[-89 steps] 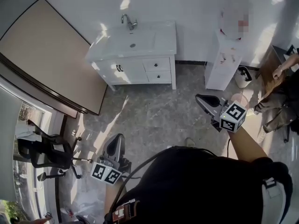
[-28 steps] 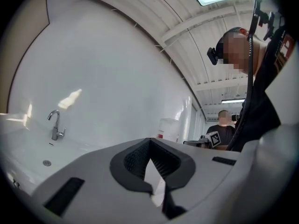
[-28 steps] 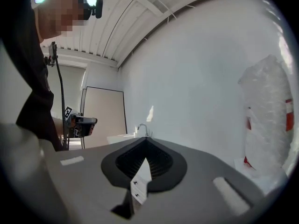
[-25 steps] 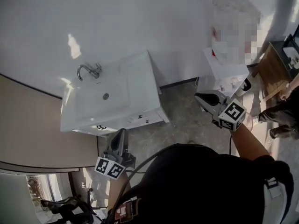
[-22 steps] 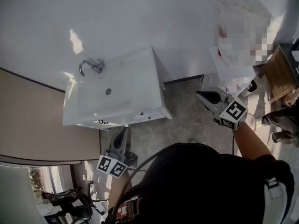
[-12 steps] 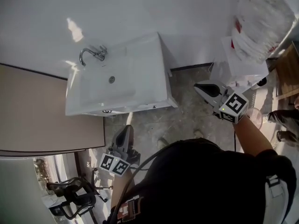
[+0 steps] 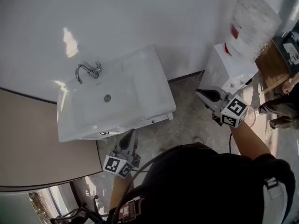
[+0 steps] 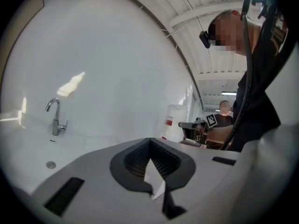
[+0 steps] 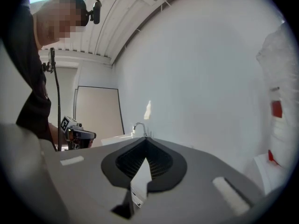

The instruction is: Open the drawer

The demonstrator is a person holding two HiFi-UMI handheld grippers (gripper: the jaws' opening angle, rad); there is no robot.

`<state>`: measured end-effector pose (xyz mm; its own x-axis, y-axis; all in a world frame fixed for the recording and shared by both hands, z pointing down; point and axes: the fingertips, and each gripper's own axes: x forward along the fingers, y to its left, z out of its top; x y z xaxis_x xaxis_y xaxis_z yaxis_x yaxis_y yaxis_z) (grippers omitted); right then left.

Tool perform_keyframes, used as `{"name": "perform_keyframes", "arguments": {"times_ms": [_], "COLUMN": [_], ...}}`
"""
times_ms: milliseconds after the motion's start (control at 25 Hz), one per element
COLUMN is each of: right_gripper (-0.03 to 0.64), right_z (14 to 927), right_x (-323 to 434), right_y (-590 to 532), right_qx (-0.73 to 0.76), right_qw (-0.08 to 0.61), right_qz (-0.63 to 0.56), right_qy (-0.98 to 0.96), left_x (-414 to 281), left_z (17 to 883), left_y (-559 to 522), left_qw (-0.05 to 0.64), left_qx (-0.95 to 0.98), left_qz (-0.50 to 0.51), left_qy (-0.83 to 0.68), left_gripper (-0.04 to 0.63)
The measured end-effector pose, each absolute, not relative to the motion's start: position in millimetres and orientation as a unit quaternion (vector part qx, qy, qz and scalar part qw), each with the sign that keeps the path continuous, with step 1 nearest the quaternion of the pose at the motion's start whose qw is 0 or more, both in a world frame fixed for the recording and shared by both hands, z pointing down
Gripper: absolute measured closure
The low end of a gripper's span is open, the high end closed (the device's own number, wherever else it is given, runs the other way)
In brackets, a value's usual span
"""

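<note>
While both pairs of fingers are pressed together with nothing between them, the left gripper points at the white vanity, whose drawer shows under its front edge just ahead of those fingers, untouched, and the right gripper hangs well to the right near a water dispenser.

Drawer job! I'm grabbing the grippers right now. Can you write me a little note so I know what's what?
Left gripper: jaws shut, empty, close in front of the white sink cabinet.
Right gripper: jaws shut, empty, in the air to the cabinet's right, near the water dispenser.
Drawers: only a thin strip of their fronts shows under the counter edge; none looks pulled out.
Done: nothing yet.
Left to do: probably open the jaws, take a drawer handle, pull.
</note>
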<state>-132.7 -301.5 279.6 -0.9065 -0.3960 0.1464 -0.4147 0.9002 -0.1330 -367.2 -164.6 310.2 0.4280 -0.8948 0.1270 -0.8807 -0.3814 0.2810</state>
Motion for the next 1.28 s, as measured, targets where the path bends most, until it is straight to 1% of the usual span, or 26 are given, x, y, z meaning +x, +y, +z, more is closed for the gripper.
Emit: {"name": "perform_keyframes", "arguments": {"times_ms": [160, 320, 560, 800, 1000, 1160, 1280], "right_gripper": [0.621, 0.621, 0.621, 0.621, 0.621, 0.622, 0.621], "right_z": [280, 286, 306, 328, 349, 377, 398], "right_x": [-154, -160, -127, -96, -69, -65, -79], "right_y": [-298, -296, -307, -326, -336, -346, -342], "right_qx": [0.257, 0.276, 0.284, 0.237, 0.183, 0.149, 0.139], "right_qw": [0.065, 0.073, 0.076, 0.079, 0.102, 0.113, 0.116], "right_qz": [0.095, 0.095, 0.101, 0.082, 0.072, 0.075, 0.078], "right_qy": [-0.96, -0.954, -0.951, -0.965, -0.975, -0.979, -0.98], "left_x": [-400, -407, -367, -329, -282, -255, -258], "left_z": [331, 366, 390, 393, 410, 441, 478], "left_y": [-176, -188, -205, -229, -242, -253, -247], "left_qw": [0.162, 0.178, 0.209, 0.21, 0.201, 0.206, 0.215], "left_qx": [0.854, 0.863, 0.861, 0.83, 0.807, 0.794, 0.79], "left_qz": [-0.011, -0.006, -0.009, 0.006, 0.02, 0.05, 0.087], "left_qy": [-0.495, -0.473, -0.464, -0.516, -0.555, -0.57, -0.568], "left_gripper": [0.601, 0.601, 0.601, 0.601, 0.601, 0.601, 0.601]}}
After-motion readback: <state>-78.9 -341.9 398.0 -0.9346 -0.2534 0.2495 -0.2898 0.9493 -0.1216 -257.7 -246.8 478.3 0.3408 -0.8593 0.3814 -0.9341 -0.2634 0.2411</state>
